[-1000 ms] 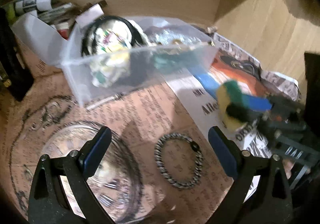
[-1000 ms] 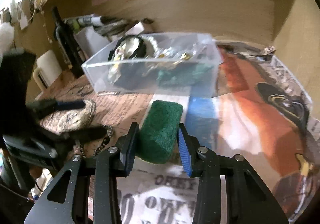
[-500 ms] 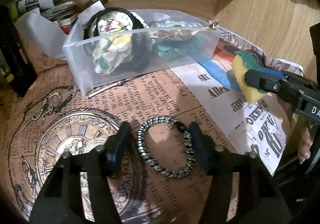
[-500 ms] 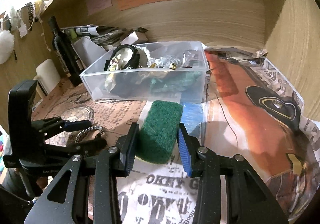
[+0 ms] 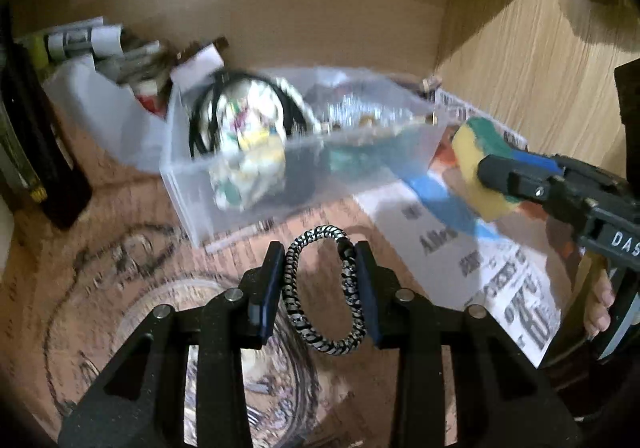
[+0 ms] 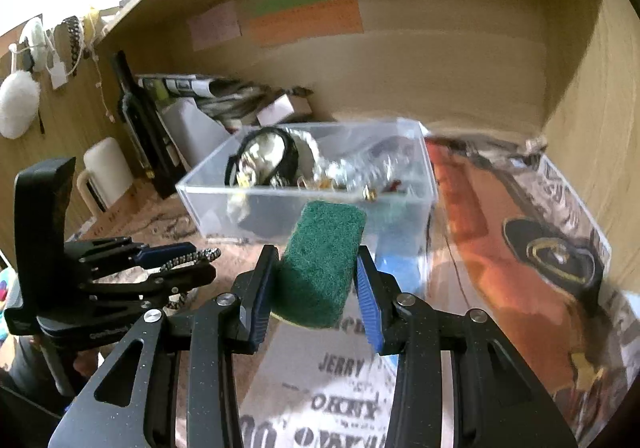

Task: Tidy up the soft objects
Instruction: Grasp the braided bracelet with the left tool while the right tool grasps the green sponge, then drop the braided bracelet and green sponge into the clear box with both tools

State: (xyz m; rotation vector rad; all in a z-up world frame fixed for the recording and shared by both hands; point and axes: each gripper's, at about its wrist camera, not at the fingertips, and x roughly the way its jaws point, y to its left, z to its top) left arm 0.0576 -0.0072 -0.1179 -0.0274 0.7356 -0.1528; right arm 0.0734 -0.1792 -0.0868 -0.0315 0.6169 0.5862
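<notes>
Trouble could start on the left side, so begin there. Left gripper [image 5: 320, 288] has its jaws pressed in on a braided hair tie [image 5: 320, 290], squeezing the loop into a narrow oval, and the loop looks lifted clear of the printed paper on the table [image 5: 120, 248]. That is a thin, springy thing held only by its two sides; my read is that a jolt or a slight easing of the squeeze would let it pop out or swing round and drop short of the clear plastic box [image 5: 256, 184].

Moving across, the box sits in the middle, already carrying a dark headband, a patterned cloth piece and some shiny bits. Its front wall stands between both grippers and the inside, so a low approach could knock the rim and shove the light box back.

On to the right: right gripper [image 6: 316, 280] is clamped on a sponge [image 6: 320, 260], green scrubbing side up, held just in front of the box. The two grippers are near each other here, and both heading for one opening at once risks a bump that loosens either hold.
</notes>
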